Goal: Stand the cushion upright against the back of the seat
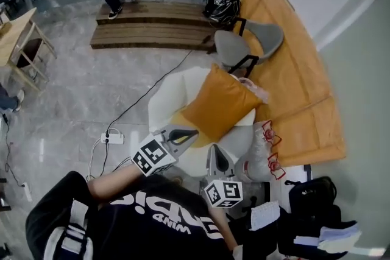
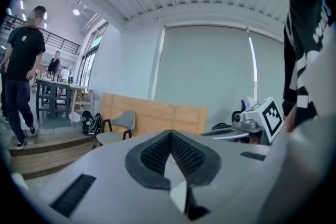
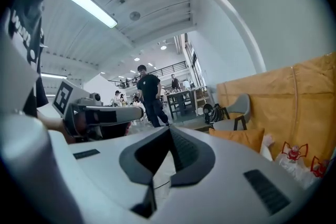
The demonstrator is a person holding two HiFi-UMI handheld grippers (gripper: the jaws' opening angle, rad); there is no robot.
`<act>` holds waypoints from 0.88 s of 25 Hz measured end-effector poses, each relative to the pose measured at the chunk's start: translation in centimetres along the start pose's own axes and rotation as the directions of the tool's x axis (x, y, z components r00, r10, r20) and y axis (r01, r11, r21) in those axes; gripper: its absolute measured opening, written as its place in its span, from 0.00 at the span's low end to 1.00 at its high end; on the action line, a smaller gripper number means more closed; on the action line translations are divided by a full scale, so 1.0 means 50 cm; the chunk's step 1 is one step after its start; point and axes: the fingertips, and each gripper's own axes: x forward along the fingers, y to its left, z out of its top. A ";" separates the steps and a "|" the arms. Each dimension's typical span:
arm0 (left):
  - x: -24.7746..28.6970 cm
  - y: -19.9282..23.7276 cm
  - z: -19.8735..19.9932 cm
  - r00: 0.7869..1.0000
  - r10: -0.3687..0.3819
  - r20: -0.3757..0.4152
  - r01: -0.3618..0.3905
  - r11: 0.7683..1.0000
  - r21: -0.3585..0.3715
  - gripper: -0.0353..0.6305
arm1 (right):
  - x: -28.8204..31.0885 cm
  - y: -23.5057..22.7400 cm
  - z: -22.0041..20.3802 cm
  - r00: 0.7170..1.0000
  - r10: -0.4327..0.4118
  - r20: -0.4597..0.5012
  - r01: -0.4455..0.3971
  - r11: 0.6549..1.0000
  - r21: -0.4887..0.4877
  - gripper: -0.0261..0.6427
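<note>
Mustard-orange square fabric cushion [image 1: 220, 104] on the white rounded armchair [image 1: 167, 101], mid-scene, turned corner-up like a diamond and seemingly propped on the seat. Hard to tell from above whether already leaning on the backrest or only resting partway. In the right gripper view, only its upper edge showing, off to the right.

Probably light, soft and plump: likely to sag, fold or flop if pinched by one corner, and to slump forward unless set well back. Woven cover, so little risk of slipping; nothing fragile about it. Best taken at two opposite edges or upper corners, one pinch each side, biting through the cover into the filling, then seated with the lower edge pushed into the crease of the seat.

Left gripper [image 1: 192, 133] near the cushion's near-left edge, apart from it, pointing roughly level towards the far side; pads pressed together, nothing between them. Right gripper [image 1: 214, 149] just to the right and nearer, also about level; pads likewise closed, empty. Both forearms bent close in front of the body.
</note>
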 end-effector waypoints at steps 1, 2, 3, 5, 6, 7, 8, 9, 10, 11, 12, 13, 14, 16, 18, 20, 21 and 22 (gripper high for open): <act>-0.003 -0.001 -0.001 1.000 0.002 -0.001 -0.002 1.000 -0.002 0.06 | 0.001 0.004 -0.001 1.000 0.004 -0.004 -0.004 1.000 -0.002 0.07; -0.005 -0.002 -0.002 1.000 0.003 -0.003 -0.003 1.000 -0.005 0.06 | 0.001 0.007 -0.002 1.000 0.008 -0.007 -0.008 1.000 -0.002 0.07; -0.008 -0.003 -0.002 1.000 0.004 -0.005 -0.004 1.000 -0.006 0.06 | 0.003 0.010 -0.002 1.000 0.014 -0.009 -0.014 1.000 -0.002 0.07; -0.013 -0.006 -0.002 1.000 0.006 -0.007 -0.006 1.000 -0.002 0.06 | 0.005 0.014 -0.002 1.000 0.024 -0.006 -0.024 1.000 -0.001 0.07; -0.017 -0.008 -0.002 1.000 0.008 -0.007 -0.008 1.000 0.002 0.06 | 0.004 0.015 -0.003 1.000 0.027 -0.003 -0.027 1.000 0.002 0.07; -0.021 -0.010 -0.002 1.000 0.011 -0.007 -0.011 1.000 0.006 0.06 | 0.002 0.016 -0.003 1.000 0.028 0.000 -0.028 1.000 0.005 0.07; -0.024 -0.011 -0.001 1.000 0.015 -0.007 -0.015 1.000 0.009 0.06 | 0.002 0.015 -0.003 1.000 0.028 0.004 -0.028 1.000 0.010 0.07; -0.027 -0.011 -0.001 1.000 0.019 -0.007 -0.019 1.000 0.011 0.06 | 0.002 0.014 -0.002 1.000 0.029 0.007 -0.029 1.000 0.013 0.07; -0.030 -0.010 0.000 1.000 0.024 -0.006 -0.024 1.000 0.013 0.06 | 0.003 0.014 -0.002 1.000 0.029 0.009 -0.029 0.999 0.014 0.07; -0.033 -0.008 0.001 1.000 0.029 -0.005 -0.028 1.000 0.013 0.06 | 0.005 0.014 -0.001 1.000 0.029 0.010 -0.030 0.999 0.015 0.07; -0.036 -0.006 0.003 0.999 0.033 -0.005 -0.033 0.999 0.014 0.06 | 0.007 0.014 0.001 0.999 0.030 0.011 -0.030 0.999 0.016 0.07; -0.039 -0.003 0.003 0.999 0.036 -0.005 -0.036 0.999 0.014 0.06 | 0.009 0.014 0.002 0.999 0.030 0.011 -0.031 0.999 0.017 0.07; -0.041 0.000 0.003 0.999 0.039 -0.007 -0.038 0.999 0.013 0.06 | 0.011 0.015 0.003 0.999 0.031 0.011 -0.031 0.999 0.019 0.07; -0.042 0.004 0.002 0.999 0.040 -0.012 -0.040 0.999 0.008 0.06 | 0.014 0.015 0.003 0.999 0.032 0.010 -0.032 0.999 0.022 0.07; -0.040 0.005 -0.002 0.999 0.041 -0.015 -0.041 0.999 0.006 0.06 | 0.015 0.014 0.000 0.999 0.034 0.005 -0.034 0.999 0.023 0.07; -0.037 0.005 -0.005 0.999 0.043 -0.015 -0.043 0.999 0.006 0.06 | 0.017 0.012 -0.005 0.999 0.037 0.001 -0.037 0.999 0.023 0.07; -0.035 0.005 -0.006 0.999 0.044 -0.015 -0.044 0.999 0.007 0.06 | 0.017 0.011 -0.007 0.999 0.039 0.000 -0.039 0.999 0.022 0.07; -0.032 0.004 -0.006 0.999 0.045 -0.014 -0.044 0.999 0.007 0.06 | 0.017 0.009 -0.008 0.999 0.041 -0.001 -0.041 0.999 0.023 0.07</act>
